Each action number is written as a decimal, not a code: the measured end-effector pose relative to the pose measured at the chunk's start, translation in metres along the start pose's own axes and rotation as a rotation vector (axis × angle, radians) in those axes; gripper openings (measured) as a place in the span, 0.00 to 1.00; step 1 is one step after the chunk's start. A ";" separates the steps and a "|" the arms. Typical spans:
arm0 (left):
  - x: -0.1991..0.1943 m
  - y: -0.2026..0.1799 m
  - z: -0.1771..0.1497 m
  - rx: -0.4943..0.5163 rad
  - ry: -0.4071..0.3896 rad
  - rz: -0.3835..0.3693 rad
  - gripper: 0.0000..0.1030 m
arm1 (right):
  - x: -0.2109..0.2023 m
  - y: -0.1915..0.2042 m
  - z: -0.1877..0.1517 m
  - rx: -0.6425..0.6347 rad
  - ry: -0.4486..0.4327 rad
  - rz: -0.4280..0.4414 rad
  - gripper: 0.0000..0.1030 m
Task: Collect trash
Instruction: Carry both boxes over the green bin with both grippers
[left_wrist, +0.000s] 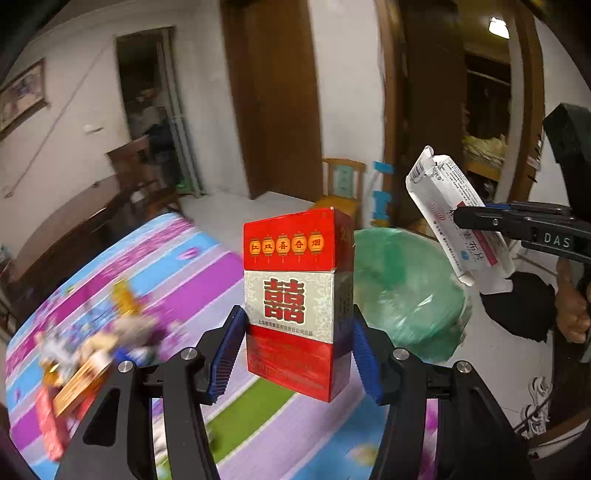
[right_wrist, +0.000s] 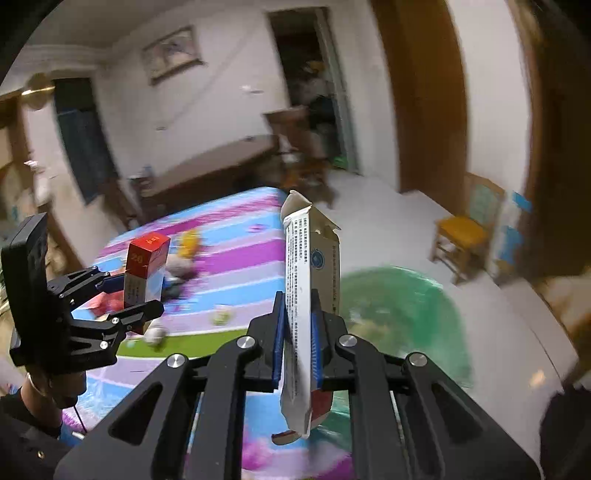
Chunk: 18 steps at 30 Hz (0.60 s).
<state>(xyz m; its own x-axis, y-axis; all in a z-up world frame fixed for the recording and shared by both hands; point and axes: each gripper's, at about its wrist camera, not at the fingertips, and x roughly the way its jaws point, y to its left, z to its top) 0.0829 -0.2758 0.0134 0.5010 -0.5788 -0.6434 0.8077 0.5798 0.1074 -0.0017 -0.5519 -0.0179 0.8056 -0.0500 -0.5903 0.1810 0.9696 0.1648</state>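
So the red and white cigarette pack (left_wrist: 295, 302) sits upright dead centre in the left wrist view, pinched at its lower sides by the blue pads of the left gripper (left_wrist: 299, 354). The fingers are partway open, just as wide as the pack, and clamped on it. In the right wrist view you can see the same pack at middle left, held up above the table.

The other piece of trash is a flattened white medicine box (right_wrist: 308, 295) with an open torn flap on top. It stands on edge in the middle of the right wrist view, squeezed between the fingers of the right gripper (right_wrist: 297, 339), which are nearly all the way closed on it. In the left wrist view it's at the right edge, tilted, with a hand (left_wrist: 572, 306) on the handle below it.

Behind both, right of centre, there's a bin lined with a green bag (left_wrist: 402, 288), standing on the pale floor just beside the table.

The table (left_wrist: 177, 280) has a striped cloth in purple, blue, pink and green. More litter (left_wrist: 85, 350) is scattered at its lower left in the left wrist view, too blurred to tell what it is.

Further back there's a small yellow wooden chair (right_wrist: 461, 232) by the wall at the right.
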 end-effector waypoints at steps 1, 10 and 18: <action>0.011 -0.005 0.007 0.009 0.003 0.000 0.56 | -0.001 -0.009 0.001 0.009 0.011 -0.020 0.11; 0.123 -0.087 0.082 0.020 0.070 0.041 0.56 | 0.009 -0.058 0.016 0.030 0.091 -0.135 0.11; 0.159 -0.105 0.084 0.012 0.089 0.006 0.56 | 0.029 -0.072 0.012 0.021 0.141 -0.149 0.11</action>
<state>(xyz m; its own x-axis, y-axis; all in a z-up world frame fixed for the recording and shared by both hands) 0.1043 -0.4771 -0.0368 0.4770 -0.5215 -0.7075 0.8084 0.5762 0.1203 0.0154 -0.6263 -0.0381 0.6824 -0.1566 -0.7140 0.3052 0.9486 0.0836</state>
